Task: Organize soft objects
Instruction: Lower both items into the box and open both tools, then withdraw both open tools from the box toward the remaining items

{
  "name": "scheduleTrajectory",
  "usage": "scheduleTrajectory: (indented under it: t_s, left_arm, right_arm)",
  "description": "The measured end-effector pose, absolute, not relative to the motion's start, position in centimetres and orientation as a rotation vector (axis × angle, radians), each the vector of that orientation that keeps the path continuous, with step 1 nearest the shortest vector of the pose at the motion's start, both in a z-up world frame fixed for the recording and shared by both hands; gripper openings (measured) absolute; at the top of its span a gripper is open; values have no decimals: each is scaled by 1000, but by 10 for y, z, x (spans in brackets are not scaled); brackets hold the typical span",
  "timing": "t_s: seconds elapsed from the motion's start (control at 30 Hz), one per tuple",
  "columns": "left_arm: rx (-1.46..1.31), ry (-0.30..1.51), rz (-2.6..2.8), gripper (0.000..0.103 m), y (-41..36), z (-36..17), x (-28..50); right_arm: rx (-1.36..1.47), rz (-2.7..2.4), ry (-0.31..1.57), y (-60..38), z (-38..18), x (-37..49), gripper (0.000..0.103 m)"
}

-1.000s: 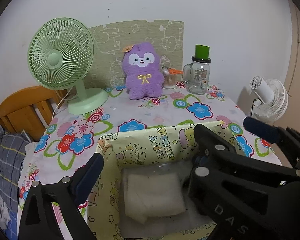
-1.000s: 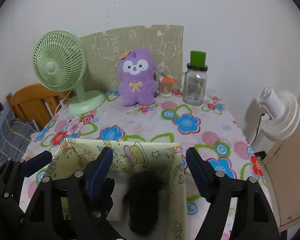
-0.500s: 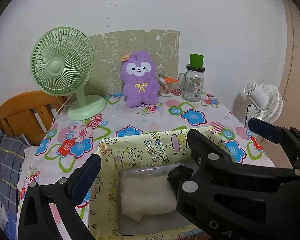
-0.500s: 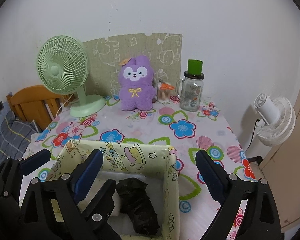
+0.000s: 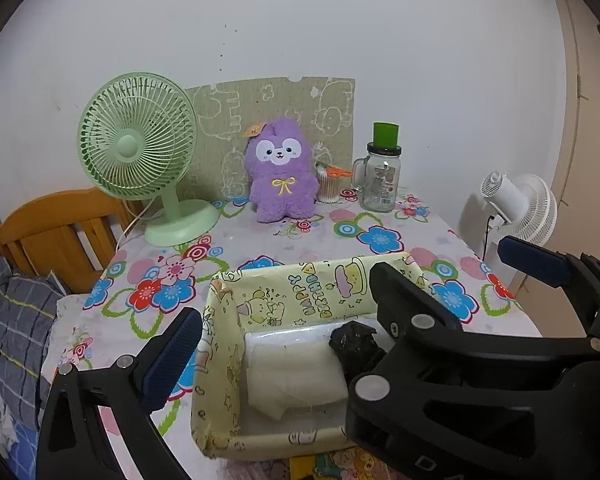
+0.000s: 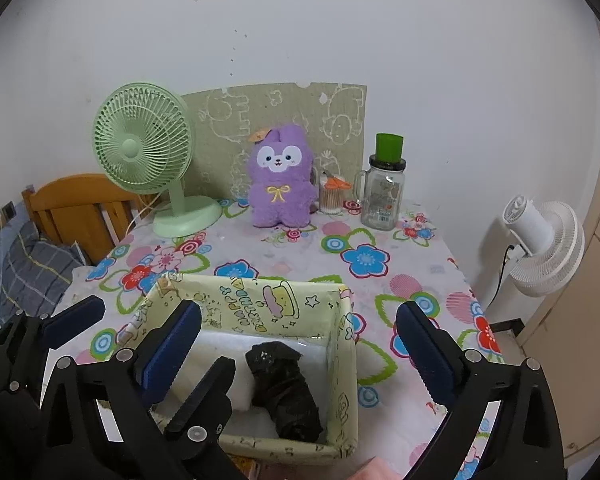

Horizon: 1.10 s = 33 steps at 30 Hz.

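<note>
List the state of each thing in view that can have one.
Yellow cartoon-print storage box: open-topped, holding two items.
Black rolled cloth bundle: lying in the box, released.
White folded cloth: flat in the box.
Right gripper: jaws opening, nothing pressed between them.
Left gripper: open, empty.
Green desk fan: blades look still.
Glass jar with green lid: closed, upright.
Purple plush toy: sitting upright.

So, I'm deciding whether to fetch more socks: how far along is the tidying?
Done: a black rolled sock and a white folded cloth lie in the yellow box. In hand: nothing; the right gripper is opening with nothing between its jaws, and the left gripper is empty too. Left: possibly the purple plush at the back.
</note>
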<state>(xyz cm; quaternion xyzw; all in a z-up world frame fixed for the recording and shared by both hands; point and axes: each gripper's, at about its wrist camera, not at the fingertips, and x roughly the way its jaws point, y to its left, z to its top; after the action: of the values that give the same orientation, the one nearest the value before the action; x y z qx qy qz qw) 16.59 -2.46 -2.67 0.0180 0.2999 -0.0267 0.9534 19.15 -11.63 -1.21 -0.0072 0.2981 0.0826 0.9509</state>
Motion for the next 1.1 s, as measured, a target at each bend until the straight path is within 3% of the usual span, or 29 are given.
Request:
scheduleTrajectory:
  t_s: [1.1]
  left_arm:
    - [22, 549, -93, 102, -34, -18, 94]
  right_arm:
    - [-19, 180, 566, -126, 1, 117, 99]
